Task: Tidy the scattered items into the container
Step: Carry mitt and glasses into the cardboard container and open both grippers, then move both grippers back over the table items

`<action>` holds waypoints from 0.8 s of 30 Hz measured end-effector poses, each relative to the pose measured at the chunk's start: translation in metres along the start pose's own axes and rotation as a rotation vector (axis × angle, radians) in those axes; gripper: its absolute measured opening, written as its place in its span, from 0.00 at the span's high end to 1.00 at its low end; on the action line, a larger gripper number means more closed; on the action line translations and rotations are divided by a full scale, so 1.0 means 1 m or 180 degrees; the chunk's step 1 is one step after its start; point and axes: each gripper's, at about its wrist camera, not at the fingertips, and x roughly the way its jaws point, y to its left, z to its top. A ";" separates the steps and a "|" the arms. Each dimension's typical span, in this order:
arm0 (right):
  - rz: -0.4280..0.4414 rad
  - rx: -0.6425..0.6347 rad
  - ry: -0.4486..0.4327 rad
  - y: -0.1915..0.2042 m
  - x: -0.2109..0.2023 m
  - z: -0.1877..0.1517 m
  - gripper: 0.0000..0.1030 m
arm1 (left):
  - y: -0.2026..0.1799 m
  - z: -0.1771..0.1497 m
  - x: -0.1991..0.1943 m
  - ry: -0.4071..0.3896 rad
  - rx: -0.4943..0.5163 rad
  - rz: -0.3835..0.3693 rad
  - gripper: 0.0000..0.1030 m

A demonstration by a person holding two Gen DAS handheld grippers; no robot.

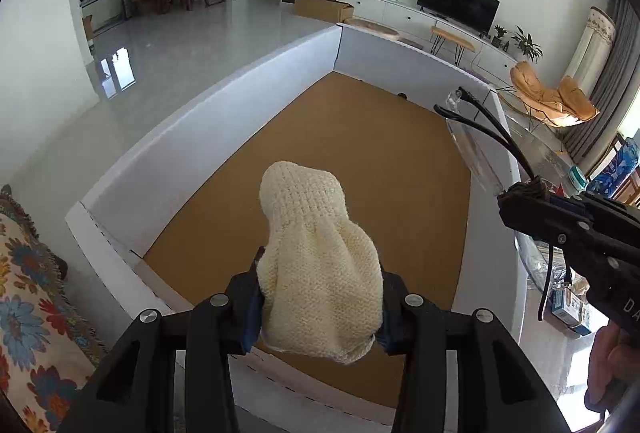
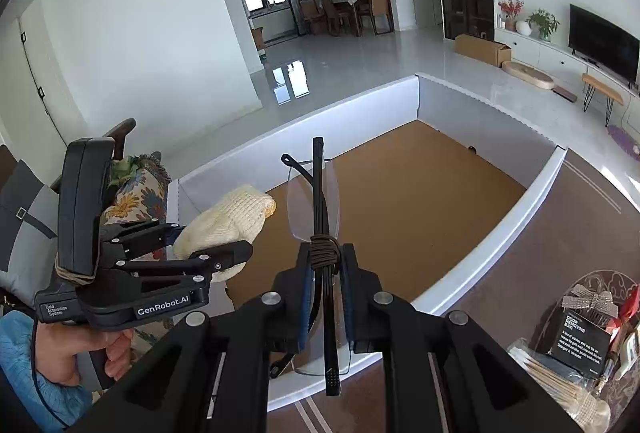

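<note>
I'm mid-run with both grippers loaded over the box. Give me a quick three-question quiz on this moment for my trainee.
1. True or false: the left gripper holds a cream knitted item.
2. What does the right gripper hold? A) clear safety glasses B) cotton swabs C) a remote
3. Fill in: the white box has a ____-coloured floor.

Key: 1 true; 2 A, the glasses, their black arms bound with cord; 3 brown, and that floor looks bare except for one small dark speck.

Black hand-held gripper (image 2: 224, 253) with silver screws, white "GenRobot.AI" lettering, blue finger pads (image 2: 307, 297), light-blue sleeve (image 2: 24, 353)
</note>
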 end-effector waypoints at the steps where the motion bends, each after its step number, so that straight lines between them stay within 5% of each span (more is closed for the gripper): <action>1: -0.0006 -0.0038 0.0064 0.005 0.016 0.002 0.86 | 0.004 -0.001 0.004 0.0025 -0.0021 -0.0003 0.57; 5: -0.0069 -0.0154 0.0250 0.018 0.060 0.000 0.86 | 0.006 -0.006 0.015 0.0059 0.0056 0.0012 0.54; 8: -0.0043 -0.0111 0.0383 0.014 0.080 -0.004 0.84 | -0.001 -0.006 0.018 0.0085 0.0165 0.0086 0.41; 12: -0.0129 0.0005 0.0303 -0.001 0.083 -0.009 0.58 | -0.004 -0.007 0.017 0.0035 0.0174 0.0230 0.27; 15: -0.0124 0.0110 0.0149 -0.015 0.066 -0.014 0.34 | -0.003 -0.009 0.011 -0.0015 0.0096 0.0223 0.26; 20: -0.0220 0.0314 -0.0269 -0.032 -0.005 -0.044 0.24 | -0.032 -0.023 -0.019 -0.0274 0.0173 0.0107 0.26; 24: -0.0497 0.0459 -0.0679 -0.051 -0.065 -0.094 0.04 | -0.081 -0.040 -0.047 -0.0436 0.0436 -0.0132 0.25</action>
